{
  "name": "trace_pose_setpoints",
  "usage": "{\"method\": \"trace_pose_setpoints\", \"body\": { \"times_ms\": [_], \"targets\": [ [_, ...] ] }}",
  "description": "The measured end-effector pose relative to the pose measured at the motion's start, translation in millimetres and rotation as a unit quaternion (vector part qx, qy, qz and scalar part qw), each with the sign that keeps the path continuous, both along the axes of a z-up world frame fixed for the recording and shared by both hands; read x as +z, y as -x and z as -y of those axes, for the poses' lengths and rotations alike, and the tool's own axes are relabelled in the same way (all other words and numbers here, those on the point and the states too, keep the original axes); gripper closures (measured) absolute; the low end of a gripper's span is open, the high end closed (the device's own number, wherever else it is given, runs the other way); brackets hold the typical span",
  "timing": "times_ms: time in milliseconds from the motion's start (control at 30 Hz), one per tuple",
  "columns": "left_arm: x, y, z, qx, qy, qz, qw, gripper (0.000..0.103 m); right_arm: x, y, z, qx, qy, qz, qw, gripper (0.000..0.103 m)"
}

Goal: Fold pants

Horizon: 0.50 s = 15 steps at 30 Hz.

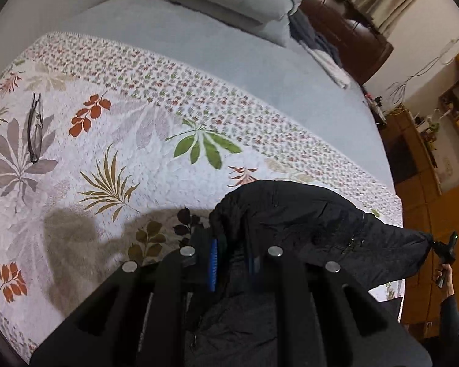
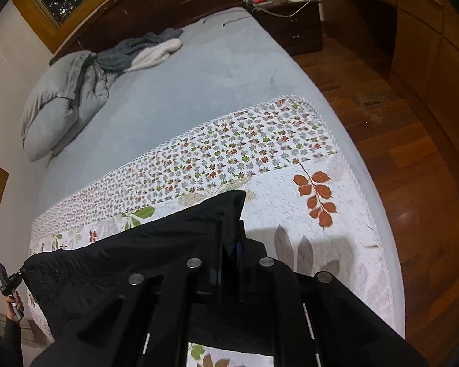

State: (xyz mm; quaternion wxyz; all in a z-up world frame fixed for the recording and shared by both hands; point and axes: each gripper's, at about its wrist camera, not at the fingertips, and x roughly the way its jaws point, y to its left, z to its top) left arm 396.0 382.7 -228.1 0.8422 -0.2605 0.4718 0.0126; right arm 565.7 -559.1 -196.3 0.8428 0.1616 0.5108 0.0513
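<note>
Black pants (image 1: 306, 223) hang stretched between my two grippers above a leaf-patterned quilt (image 1: 107, 140) on the bed. My left gripper (image 1: 231, 257) is shut on one corner of the pants; the cloth bunches over its blue-padded fingers (image 1: 212, 263). The right gripper (image 1: 440, 249) shows far right in this view, pinching the other end. In the right wrist view my right gripper (image 2: 231, 263) is shut on a corner of the pants (image 2: 156, 250), which stretch left to the left gripper (image 2: 9, 281). The quilt (image 2: 260, 159) lies below.
A light blue sheet (image 2: 183, 91) covers the bed, with a grey duvet (image 2: 61, 104) and a grey-white blanket (image 2: 147, 49) near the headboard. A nightstand (image 2: 290, 24) and wooden floor (image 2: 397, 153) lie to the right. Glasses (image 1: 35, 131) lie on the quilt.
</note>
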Motion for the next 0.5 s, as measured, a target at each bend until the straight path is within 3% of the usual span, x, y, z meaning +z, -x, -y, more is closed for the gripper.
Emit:
{"method": "trace_pose_setpoints", "body": {
  "times_ms": [500],
  "targets": [
    [40, 80, 15, 0.006, 0.014, 0.035, 0.9993, 0.091, 9, 105, 29, -0.041, -0.020, 0.025, 0.999, 0.096]
  ]
}}
